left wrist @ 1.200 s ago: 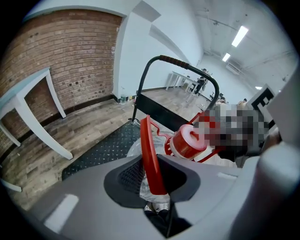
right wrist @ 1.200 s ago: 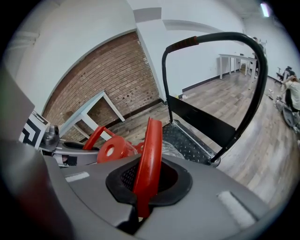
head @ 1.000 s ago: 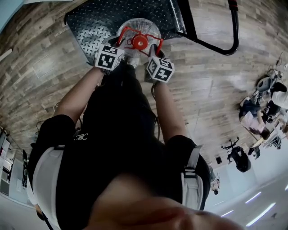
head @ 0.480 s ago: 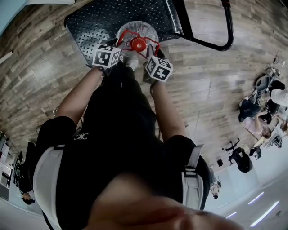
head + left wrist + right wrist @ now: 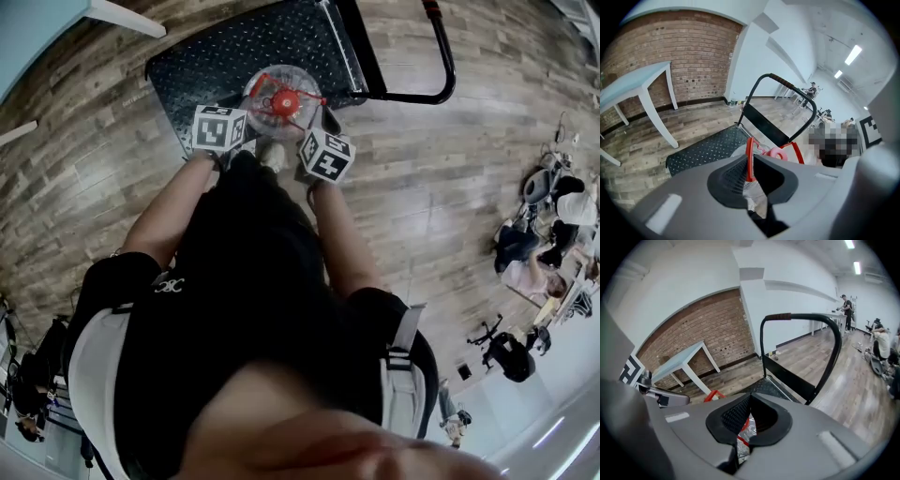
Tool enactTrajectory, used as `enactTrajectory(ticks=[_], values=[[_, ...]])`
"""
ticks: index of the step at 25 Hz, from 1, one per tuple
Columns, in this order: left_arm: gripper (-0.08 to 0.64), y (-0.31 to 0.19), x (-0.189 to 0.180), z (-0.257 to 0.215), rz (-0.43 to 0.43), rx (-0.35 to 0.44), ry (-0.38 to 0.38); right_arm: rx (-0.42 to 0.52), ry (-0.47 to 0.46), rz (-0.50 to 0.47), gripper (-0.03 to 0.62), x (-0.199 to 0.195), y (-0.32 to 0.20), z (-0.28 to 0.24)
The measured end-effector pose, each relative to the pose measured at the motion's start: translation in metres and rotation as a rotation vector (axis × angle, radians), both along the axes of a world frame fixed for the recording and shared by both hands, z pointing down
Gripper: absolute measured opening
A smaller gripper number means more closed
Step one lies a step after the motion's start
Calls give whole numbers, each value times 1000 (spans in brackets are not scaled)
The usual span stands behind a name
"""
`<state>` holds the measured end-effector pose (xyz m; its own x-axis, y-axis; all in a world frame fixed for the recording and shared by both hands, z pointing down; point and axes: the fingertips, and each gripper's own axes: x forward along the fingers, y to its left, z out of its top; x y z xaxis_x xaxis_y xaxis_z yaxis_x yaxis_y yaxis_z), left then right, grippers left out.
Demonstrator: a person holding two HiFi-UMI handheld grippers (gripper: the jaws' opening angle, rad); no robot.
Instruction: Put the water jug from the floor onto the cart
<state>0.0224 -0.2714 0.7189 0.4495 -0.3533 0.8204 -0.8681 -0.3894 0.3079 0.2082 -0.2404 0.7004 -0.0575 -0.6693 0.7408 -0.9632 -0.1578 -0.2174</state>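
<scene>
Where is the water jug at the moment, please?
In the head view, the water jug is top centre, at the near edge of the cart's black deck, left of the push handle.

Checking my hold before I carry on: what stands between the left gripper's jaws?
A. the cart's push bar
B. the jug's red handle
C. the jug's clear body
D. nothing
B: in the left gripper view, a strip of the red handle stands upright between the jaws of the left gripper, which are closing on it.
</scene>
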Motion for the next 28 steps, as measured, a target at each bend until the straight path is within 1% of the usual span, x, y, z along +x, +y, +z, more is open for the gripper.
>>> enactTrajectory(ticks=[2,4,7,9,12,15,18,22,28], values=[[6,3,0,-15,4,42,-8,46,-13,-14,15,-4,0,-21],[2,-1,1,-33,-1,83,-3,96,-39,-29,15,-10,-4,-42],[0,-10,6,-70,-8,144,23,177,-16,-82,14,-22,-14,-80],[0,-15,9,-99,-4,197,29,228,-23,-101,14,-29,-18,-106],[0,-25,16,-140,4,275,47,298,-80,-79,14,-33,-27,-143],[0,-39,20,-176,9,351,67,377,-98,-81,14,-32,-41,-180],[0,-51,21,-208,7,414,89,446,-85,-72,12,-26,-54,-211],[0,-63,23,-239,0,486,91,514,-51,-57,12,-15,-62,-243],[0,-68,21,-267,5,542,107,581,-46,-43,12,-11,-67,-272]])
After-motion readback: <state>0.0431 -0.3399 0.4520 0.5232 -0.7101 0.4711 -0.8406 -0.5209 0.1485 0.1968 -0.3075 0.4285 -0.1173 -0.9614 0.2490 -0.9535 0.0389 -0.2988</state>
